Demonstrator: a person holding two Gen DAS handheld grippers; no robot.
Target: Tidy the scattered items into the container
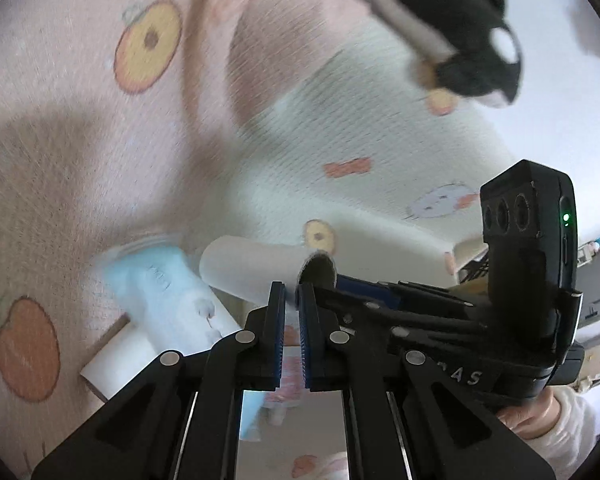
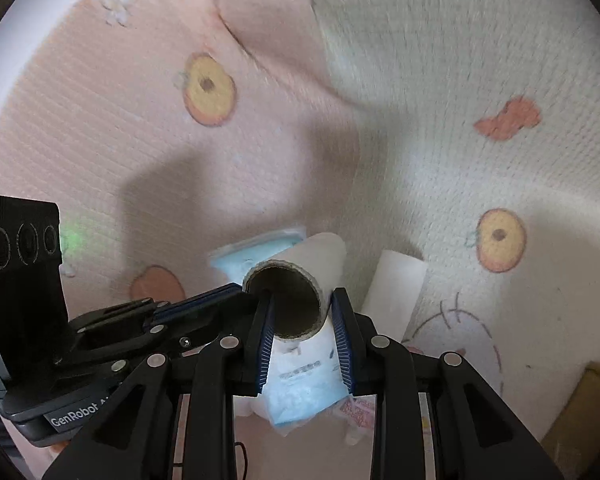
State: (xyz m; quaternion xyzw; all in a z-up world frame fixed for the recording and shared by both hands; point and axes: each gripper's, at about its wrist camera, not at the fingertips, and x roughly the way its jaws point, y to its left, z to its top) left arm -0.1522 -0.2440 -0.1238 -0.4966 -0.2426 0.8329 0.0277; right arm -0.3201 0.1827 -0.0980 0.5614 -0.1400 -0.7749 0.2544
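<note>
**Two grippers meeting at a paper roll above a patterned blanket**

The left gripper [image 1: 291,292] is pinching the rim of a white paper roll [image 1: 252,270], its jaws standing almost together on the cardboard edge. The right gripper [image 2: 302,300] is standing half open around the same paper roll [image 2: 300,280], one finger reaching inside the hollow core and the other lying outside the wall; whether it is pressing the wall cannot be told. Just beneath the roll, a light blue packet [image 1: 168,284] is lying on a white box [image 1: 116,364]. A black and white plush toy [image 1: 464,36] is resting well apart on the blanket [image 1: 80,80], which is printed with orange fruit.
</note>
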